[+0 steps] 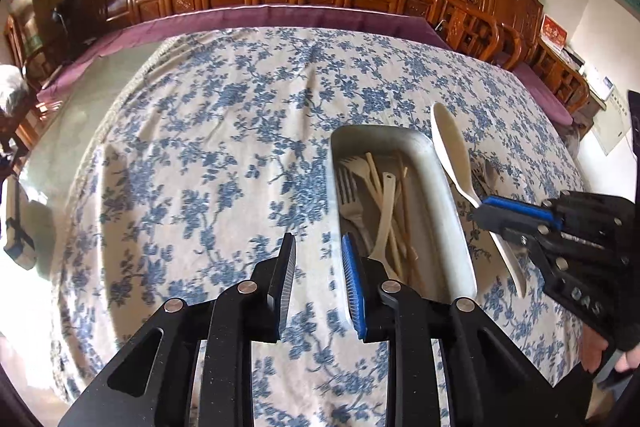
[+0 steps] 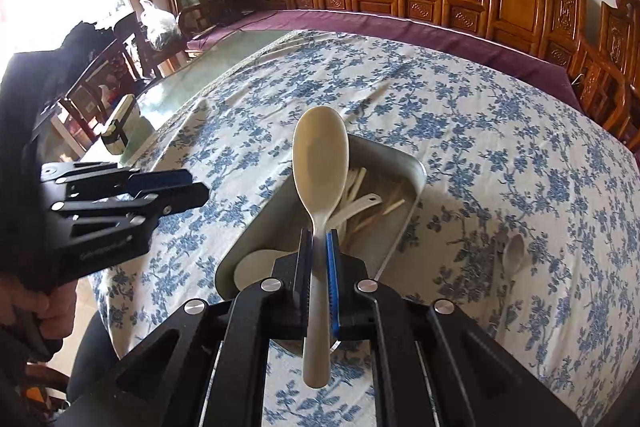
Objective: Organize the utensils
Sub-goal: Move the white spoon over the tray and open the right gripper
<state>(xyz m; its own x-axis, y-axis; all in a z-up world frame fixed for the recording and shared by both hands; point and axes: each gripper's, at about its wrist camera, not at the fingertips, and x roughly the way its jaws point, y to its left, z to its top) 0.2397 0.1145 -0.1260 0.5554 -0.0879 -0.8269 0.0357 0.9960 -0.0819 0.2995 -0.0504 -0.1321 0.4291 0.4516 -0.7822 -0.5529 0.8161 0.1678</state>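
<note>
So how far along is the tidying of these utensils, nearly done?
Well along, it seems. Done: the tray already holds forks, chopsticks and a small spoon. In hand: the right gripper is shut on the big cream spoon, held above the tray. The left gripper is open and empty. Left: at least one small spoon lies on the tablecloth beside the tray.

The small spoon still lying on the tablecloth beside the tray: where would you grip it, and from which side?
Grip the small spoon by its handle, coming from above. It lies flat on the cloth just right of the tray, so only a top-down pinch across the narrow handle fits; the bowl is wider and curved.
</note>
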